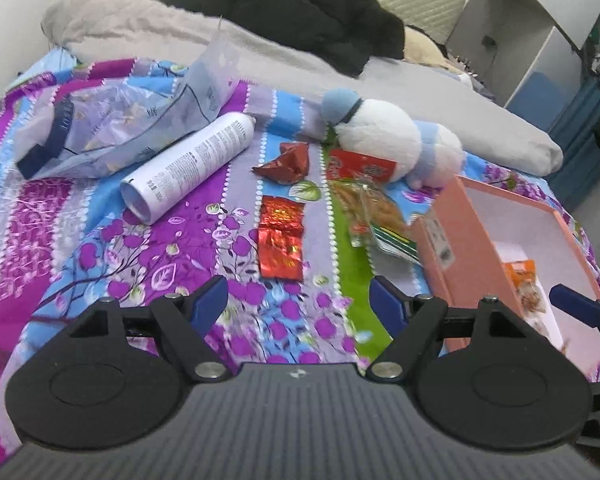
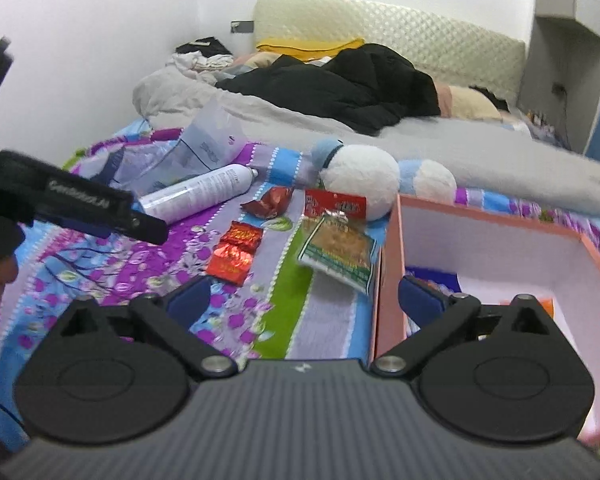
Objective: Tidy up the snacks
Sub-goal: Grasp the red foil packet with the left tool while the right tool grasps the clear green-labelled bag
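A: Hovering both grippers over the bedspread [image 1: 112, 248]; left gripper [image 1: 299, 302] gapes empty, right gripper [image 2: 304, 294] likewise spread wide with nothing between.

B: Why is the pink box [image 2: 496, 222] beside the snacks?

A: I reckon it's the collecting bin; one orange packet [image 1: 526, 284] lies inside. The red foil packet [image 1: 281, 238] lies just ahead of my left jaws, untouched.

Both wrist cameras look forward and down, close over the bed [image 1: 148, 240]; both views share the snacks and pink box [image 2: 392, 264], the right camera nearer the box.
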### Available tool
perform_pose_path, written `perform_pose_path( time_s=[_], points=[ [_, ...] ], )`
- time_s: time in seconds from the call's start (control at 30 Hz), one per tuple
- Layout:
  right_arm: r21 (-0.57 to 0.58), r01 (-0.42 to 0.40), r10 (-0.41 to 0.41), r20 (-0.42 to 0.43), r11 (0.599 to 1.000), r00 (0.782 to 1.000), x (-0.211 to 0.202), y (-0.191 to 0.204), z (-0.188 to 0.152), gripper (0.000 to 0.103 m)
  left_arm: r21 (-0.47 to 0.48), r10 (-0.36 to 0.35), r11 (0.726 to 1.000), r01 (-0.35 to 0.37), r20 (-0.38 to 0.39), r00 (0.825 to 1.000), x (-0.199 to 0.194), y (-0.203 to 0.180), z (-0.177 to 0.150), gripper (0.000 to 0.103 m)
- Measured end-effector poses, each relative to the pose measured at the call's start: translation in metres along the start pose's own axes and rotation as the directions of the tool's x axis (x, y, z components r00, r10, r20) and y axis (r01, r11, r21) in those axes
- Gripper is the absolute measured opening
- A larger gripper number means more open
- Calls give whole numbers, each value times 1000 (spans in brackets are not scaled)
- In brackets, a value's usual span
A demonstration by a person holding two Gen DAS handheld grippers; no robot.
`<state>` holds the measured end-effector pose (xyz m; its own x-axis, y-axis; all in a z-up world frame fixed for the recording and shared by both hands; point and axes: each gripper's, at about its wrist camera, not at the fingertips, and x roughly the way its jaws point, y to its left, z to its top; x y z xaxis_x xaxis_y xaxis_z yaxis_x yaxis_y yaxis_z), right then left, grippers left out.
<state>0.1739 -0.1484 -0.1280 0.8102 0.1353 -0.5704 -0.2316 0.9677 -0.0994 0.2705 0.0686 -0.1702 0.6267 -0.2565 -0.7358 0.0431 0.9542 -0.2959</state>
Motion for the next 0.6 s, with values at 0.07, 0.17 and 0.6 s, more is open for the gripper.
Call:
perform_pose_path(
  time_s=[0.07,0.17,0.6],
  points=[
    [-38,4,-5,-5,999,1000,17,4,4,91,-19,-4,1000,3,-23,1000,23,9,6,81],
    [-87,21,-23,-25,996,999,46,10,7,75,-37,-15,999,13,-52,999,56,19,13,81],
    [-276,118,-156,-118,954,981,149,29,-5,45,18,-35,999,36,-89,995,164,15,51,81]
  ],
)
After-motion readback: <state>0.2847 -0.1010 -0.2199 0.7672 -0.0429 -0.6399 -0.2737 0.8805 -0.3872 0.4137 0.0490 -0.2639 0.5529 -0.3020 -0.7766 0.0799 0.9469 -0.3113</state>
